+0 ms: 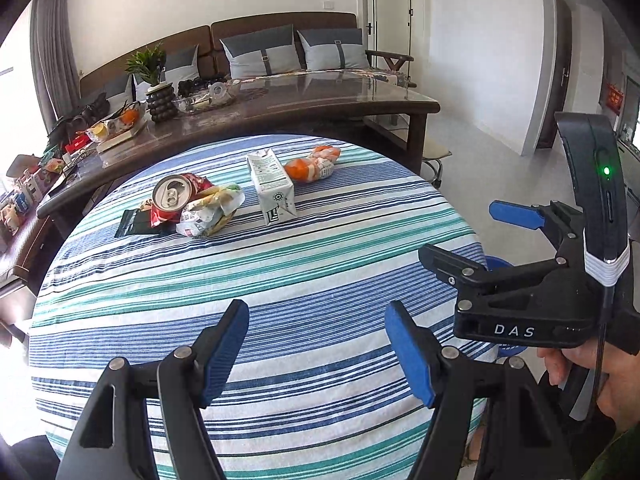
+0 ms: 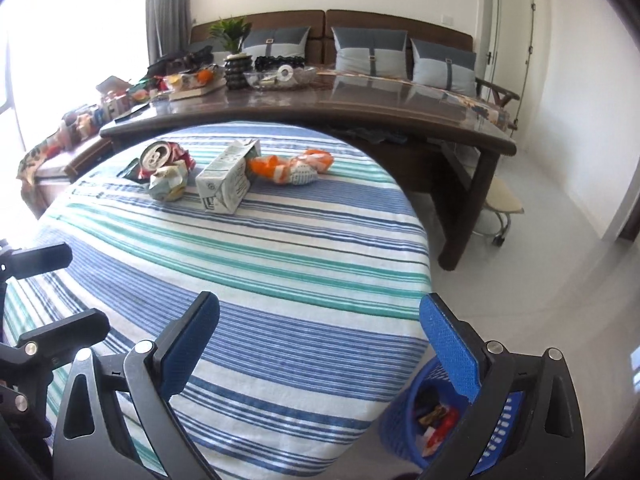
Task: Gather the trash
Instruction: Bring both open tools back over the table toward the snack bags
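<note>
Trash lies at the far side of the round table with the striped cloth (image 1: 280, 280): a crushed red can (image 1: 172, 196), a crumpled wrapper (image 1: 208, 212), a white carton (image 1: 272, 188) and orange wrappers (image 1: 312, 166). In the right wrist view the can (image 2: 160, 156), the carton (image 2: 226, 180) and the orange wrappers (image 2: 292, 168) lie in the same row. My left gripper (image 1: 316, 320) hangs open and empty over the near cloth. My right gripper (image 2: 320, 312) is open and empty over the table's right edge, above a blue basket (image 2: 404, 420) that holds trash.
A dark wooden table (image 1: 320, 100) stands just behind the round one, with a potted plant (image 1: 154, 76), glass bowls and books on it. A sofa with cushions (image 1: 260, 52) lines the wall. A stool (image 2: 502, 204) stands on the white floor at right.
</note>
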`<move>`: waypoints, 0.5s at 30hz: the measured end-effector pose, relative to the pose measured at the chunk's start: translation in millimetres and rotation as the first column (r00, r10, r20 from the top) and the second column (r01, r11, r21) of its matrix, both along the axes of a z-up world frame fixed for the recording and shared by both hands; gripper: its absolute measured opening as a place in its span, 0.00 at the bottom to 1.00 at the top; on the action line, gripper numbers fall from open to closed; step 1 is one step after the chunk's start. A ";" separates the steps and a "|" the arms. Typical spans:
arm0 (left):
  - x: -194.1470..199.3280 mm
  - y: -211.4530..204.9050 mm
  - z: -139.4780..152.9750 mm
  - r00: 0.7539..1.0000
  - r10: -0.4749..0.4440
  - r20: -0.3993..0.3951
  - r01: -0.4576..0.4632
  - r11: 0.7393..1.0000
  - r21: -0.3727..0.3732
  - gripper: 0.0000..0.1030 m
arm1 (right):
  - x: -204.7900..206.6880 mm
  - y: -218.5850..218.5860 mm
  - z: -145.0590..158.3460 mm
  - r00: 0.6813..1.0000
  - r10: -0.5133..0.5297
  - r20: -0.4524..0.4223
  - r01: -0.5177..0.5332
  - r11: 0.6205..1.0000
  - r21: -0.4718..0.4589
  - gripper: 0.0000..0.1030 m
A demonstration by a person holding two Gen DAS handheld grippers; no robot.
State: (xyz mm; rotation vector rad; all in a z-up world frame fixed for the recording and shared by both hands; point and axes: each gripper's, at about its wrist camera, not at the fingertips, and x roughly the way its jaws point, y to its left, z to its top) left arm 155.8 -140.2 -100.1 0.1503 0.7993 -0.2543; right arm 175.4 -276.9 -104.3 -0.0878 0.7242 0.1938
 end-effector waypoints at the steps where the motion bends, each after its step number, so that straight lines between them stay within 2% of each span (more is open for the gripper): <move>1: 3.0 8.1 -3.4 1.000 0.013 -0.006 -0.013 1.000 0.002 0.70 | 3.2 6.3 -2.9 1.000 0.009 -0.009 -0.009 1.000 -0.009 0.97; 5: 21.9 40.5 -26.3 0.995 0.080 -0.060 -0.080 0.997 0.012 0.70 | 16.2 26.5 -13.0 0.999 0.032 -0.034 -0.033 0.998 -0.052 0.97; 10: 41.2 80.8 -55.3 0.975 0.172 -0.140 -0.173 0.985 0.001 0.70 | 26.1 48.4 -20.4 0.996 0.074 -0.058 -0.078 0.995 -0.064 0.97; 15: 48.0 95.1 -60.5 0.972 0.184 -0.145 -0.186 0.982 0.001 0.74 | 31.7 77.3 -28.0 0.987 0.135 -0.083 -0.143 0.985 -0.096 0.97</move>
